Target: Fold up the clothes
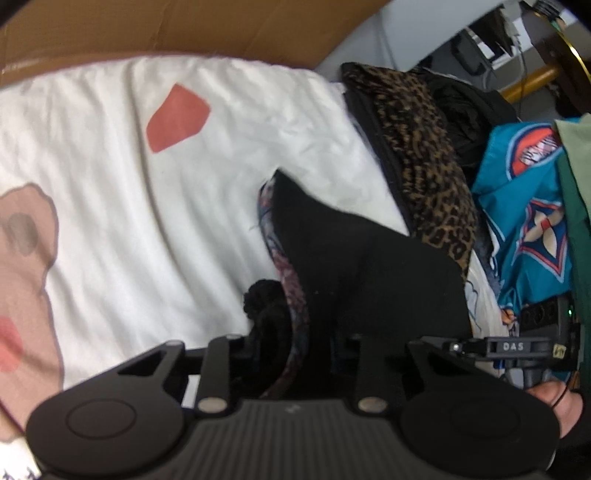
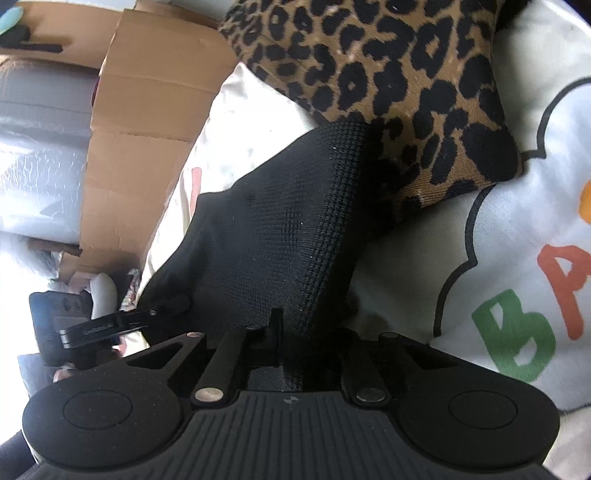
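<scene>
A black knit garment with a purple patterned inner side rises out of my left gripper, which is shut on it; the cloth hides the fingertips. It hangs above a white printed sheet. In the right wrist view the same black garment runs forward from my right gripper, which is shut on its edge. The right gripper shows at the left view's right edge, and the left gripper at the right view's left edge. Both hold the cloth lifted and spread between them.
A folded leopard-print garment lies on the sheet just beyond the black one. A teal printed jersey and dark clothes are piled to the right. A cardboard box borders the bed. A hand holds the right tool.
</scene>
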A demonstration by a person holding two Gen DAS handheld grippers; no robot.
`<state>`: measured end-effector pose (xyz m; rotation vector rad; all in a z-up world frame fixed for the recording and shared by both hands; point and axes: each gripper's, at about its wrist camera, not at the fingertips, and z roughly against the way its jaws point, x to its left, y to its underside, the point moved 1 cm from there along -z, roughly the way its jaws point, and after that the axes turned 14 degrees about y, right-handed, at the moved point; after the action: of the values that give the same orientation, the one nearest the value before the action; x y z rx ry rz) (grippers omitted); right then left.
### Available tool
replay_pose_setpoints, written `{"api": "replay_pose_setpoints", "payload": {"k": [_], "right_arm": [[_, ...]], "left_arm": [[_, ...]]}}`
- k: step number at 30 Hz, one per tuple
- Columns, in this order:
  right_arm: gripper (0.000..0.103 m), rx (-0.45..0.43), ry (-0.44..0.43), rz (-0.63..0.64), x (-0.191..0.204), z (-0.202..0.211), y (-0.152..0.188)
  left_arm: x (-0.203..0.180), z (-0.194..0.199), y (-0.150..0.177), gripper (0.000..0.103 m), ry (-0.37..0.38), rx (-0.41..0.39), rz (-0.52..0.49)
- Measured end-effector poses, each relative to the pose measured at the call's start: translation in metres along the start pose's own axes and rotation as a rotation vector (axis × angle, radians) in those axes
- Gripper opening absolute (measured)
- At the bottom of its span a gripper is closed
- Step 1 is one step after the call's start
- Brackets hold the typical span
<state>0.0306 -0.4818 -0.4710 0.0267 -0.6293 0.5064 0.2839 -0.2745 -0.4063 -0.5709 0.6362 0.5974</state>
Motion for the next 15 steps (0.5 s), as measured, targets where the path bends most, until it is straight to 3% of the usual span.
{"api": "replay_pose_setpoints", "payload": {"k": [4,15], "right_arm": [[0.007,-0.013,0.024,0.063,0.014,0.007,0.001],[0.007,-0.081,0.041,0.262,0.066,0.059,-0.006]], "left_arm": [[-0.011,0.011,0.005,0.031,-0.03,-0.023,0.002],[-0.054,0.065,0.023,0.03,-0.065,-0.185,0.069]]}}
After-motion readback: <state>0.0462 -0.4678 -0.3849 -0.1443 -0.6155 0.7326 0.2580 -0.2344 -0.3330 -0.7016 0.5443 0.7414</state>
